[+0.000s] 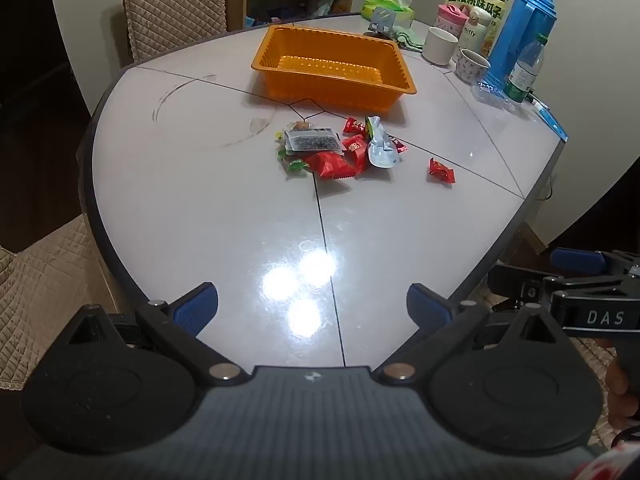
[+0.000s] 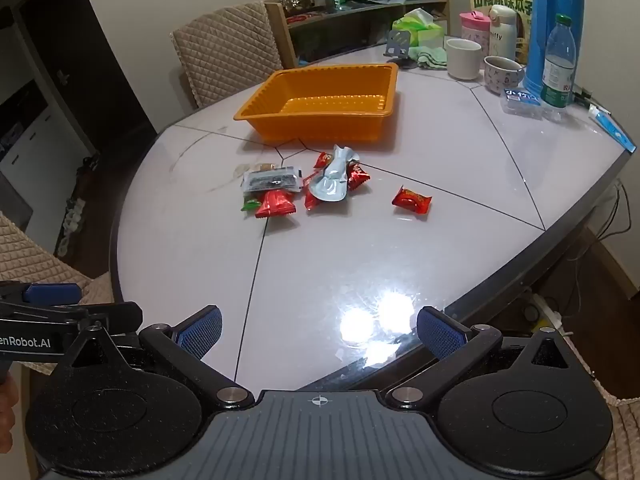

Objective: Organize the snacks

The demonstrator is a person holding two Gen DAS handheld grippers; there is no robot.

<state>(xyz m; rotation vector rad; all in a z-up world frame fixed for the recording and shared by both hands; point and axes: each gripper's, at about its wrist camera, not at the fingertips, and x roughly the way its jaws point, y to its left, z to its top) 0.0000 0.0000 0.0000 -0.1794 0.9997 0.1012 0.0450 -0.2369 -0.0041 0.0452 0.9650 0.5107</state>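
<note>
An empty orange tray [image 1: 276, 65] [image 2: 256, 114] stands on the white table. In front of it lies a heap of snacks [image 1: 336, 148] [image 2: 296, 186]: red packets, a dark printed packet [image 1: 314, 139] [image 2: 272, 180], a silver pouch [image 1: 382, 146] [image 2: 332, 182] and green-wrapped candy [image 1: 294, 165]. One red packet [image 1: 441, 171] [image 2: 411, 200] lies apart to the right. My left gripper [image 1: 312, 310] is open and empty over the near table edge, well short of the snacks. My right gripper [image 2: 319, 336] is open and empty, level with it at the near right edge.
At the back right stand a blue thermos [image 1: 520, 28] [image 2: 554, 20], a water bottle [image 1: 526, 70] [image 2: 558, 62], two cups [image 1: 440, 45] [image 2: 463, 58], a pink cup, a snack box and tissues. Quilted chairs [image 1: 172, 4] [image 2: 228, 52] stand behind and left of the table.
</note>
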